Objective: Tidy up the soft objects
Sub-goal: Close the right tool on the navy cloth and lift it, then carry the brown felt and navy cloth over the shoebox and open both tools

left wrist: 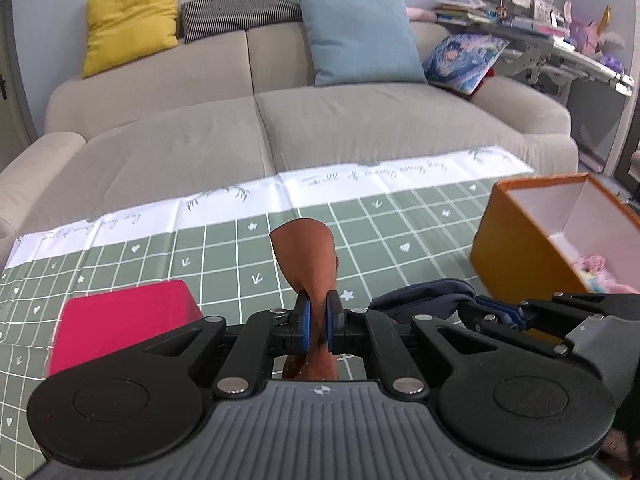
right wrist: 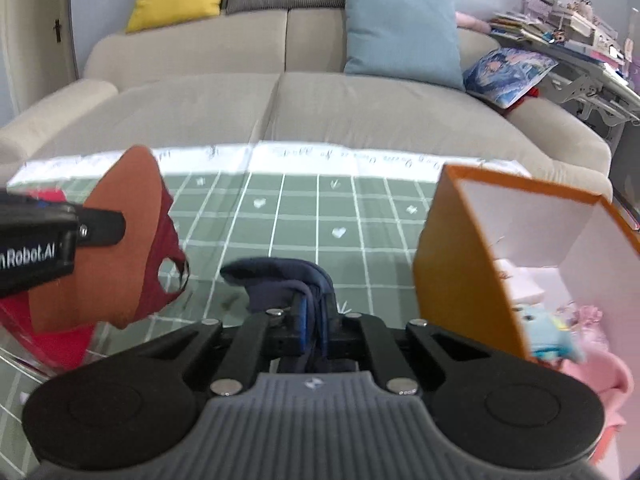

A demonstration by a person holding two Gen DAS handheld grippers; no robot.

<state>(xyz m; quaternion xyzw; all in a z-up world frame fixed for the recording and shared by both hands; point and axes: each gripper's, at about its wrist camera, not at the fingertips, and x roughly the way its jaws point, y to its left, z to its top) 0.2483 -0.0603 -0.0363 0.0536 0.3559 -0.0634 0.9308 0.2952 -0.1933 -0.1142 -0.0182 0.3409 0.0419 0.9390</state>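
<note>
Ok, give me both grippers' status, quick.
Left gripper: jaws closed on the rust-brown cloth.
Right gripper: jaws closed on the navy cloth.

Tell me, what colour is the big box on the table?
Orange outside, white inside: the box shows best in the right wrist view.

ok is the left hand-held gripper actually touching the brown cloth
Touching. The left wrist view shows the left hand-held gripper with both blue pads pressed against the brown cloth, which is pinched between them and sticks up past the fingertips.
</note>
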